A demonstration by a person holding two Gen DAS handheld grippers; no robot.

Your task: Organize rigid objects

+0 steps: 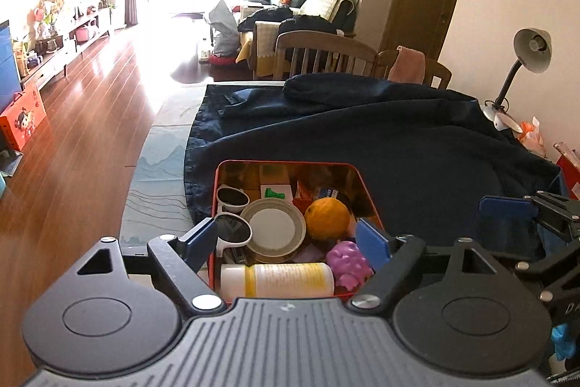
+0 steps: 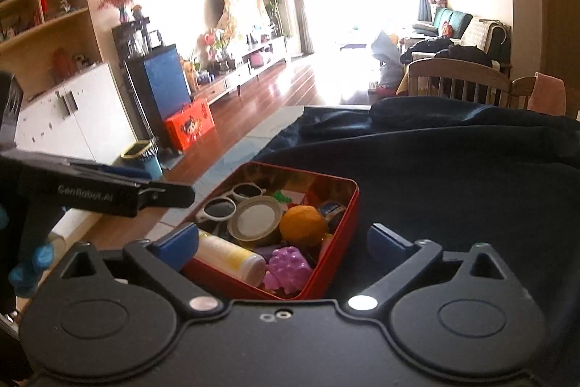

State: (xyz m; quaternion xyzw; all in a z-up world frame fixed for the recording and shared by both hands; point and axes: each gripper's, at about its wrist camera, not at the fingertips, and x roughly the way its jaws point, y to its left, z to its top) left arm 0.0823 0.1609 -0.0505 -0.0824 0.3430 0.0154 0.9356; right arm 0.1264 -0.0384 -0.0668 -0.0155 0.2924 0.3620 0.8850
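Note:
A red tin box (image 1: pixel 369 191) (image 2: pixel 347 205) sits on a dark blue cloth (image 1: pixel 417 147) (image 2: pixel 453 176). It holds white sunglasses (image 1: pixel 232 213) (image 2: pixel 224 207), a round lid (image 1: pixel 272 228) (image 2: pixel 255 218), an orange (image 1: pixel 327 218) (image 2: pixel 302 225), a white bottle with a yellow band (image 1: pixel 277 280) (image 2: pixel 232 256), a purple toy (image 1: pixel 348 262) (image 2: pixel 290 265) and a small green piece (image 1: pixel 273 194). My left gripper (image 1: pixel 290 242) is open and empty, its fingers straddling the box's near end. My right gripper (image 2: pixel 286 242) is open and empty, just before the box.
The right gripper's fingers (image 1: pixel 507 207) show at the right of the left wrist view; the left gripper's body (image 2: pixel 108 193) shows at the left of the right wrist view. A desk lamp (image 1: pixel 525 60) stands at the table's right. Wooden chairs (image 1: pixel 326 53) stand behind the table.

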